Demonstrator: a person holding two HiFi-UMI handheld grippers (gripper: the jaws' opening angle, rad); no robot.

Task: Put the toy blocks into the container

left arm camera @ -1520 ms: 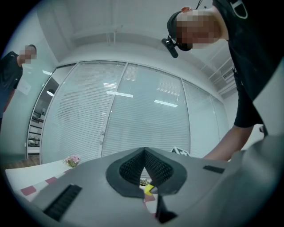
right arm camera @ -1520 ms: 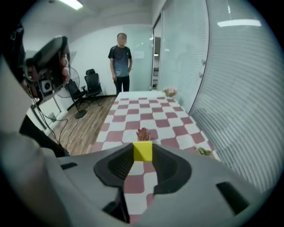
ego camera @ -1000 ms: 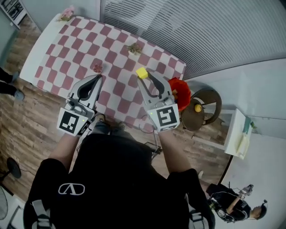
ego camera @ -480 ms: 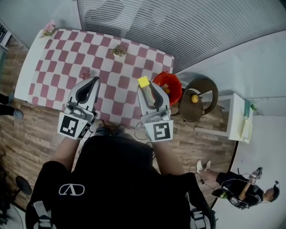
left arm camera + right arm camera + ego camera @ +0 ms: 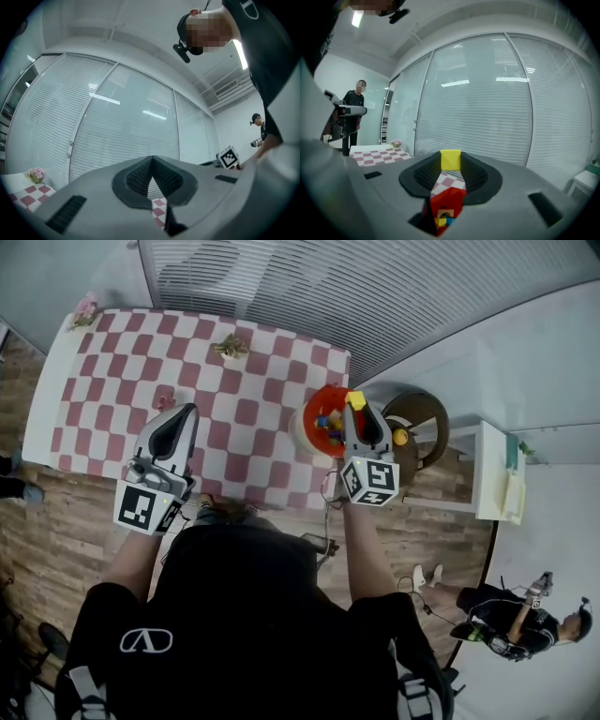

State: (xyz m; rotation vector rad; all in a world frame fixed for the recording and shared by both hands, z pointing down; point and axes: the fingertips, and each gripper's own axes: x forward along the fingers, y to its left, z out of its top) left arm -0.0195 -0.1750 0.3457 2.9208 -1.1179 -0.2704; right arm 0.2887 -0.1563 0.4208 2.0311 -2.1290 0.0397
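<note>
Red-and-white checked bench (image 5: 112, 381), wood-plank floor (image 5: 56, 512), slatted blinds (image 5: 309, 287) behind. 1 small yellow block (image 5: 355, 400) pinched in right tool (image 5: 356, 407) above red container (image 5: 311, 418); left tool (image 5: 187, 412) closed, empty.

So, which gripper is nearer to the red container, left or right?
Right. The right gripper, holding a yellow block, is at the rim of the red container; the left gripper is over the checked table, well away from it.
</note>
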